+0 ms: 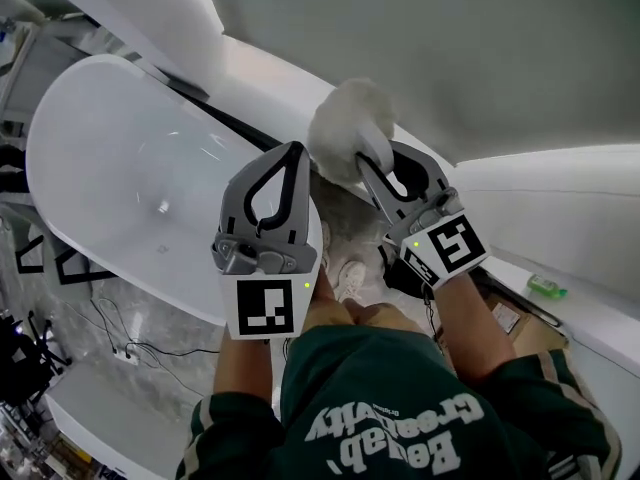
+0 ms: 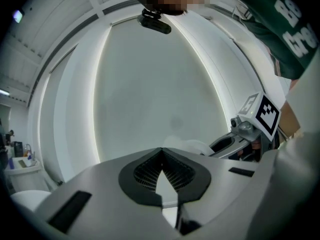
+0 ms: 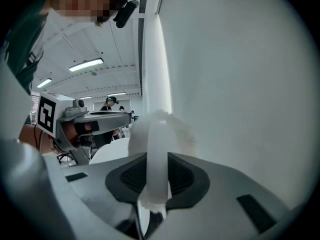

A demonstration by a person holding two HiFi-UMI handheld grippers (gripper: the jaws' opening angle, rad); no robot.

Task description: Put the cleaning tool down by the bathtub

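The cleaning tool (image 1: 343,130) is a fluffy white pad with a white band. My right gripper (image 1: 372,164) is shut on that band, holding the pad up in front of a pale wall. In the right gripper view the band (image 3: 157,156) runs upright between the dark pads, with the fluffy pad (image 3: 179,130) behind it. My left gripper (image 1: 295,155) is raised just left of the tool, shut, with nothing in it; its tips meet in the left gripper view (image 2: 161,152). The white bathtub (image 1: 90,118) lies below and to the left.
A white ledge at the right carries a small green item (image 1: 547,286). A brown box (image 1: 512,318) sits near my right forearm. Cables (image 1: 118,340) run over the marbled floor beside the tub. The person's shoes (image 1: 351,280) show between the grippers.
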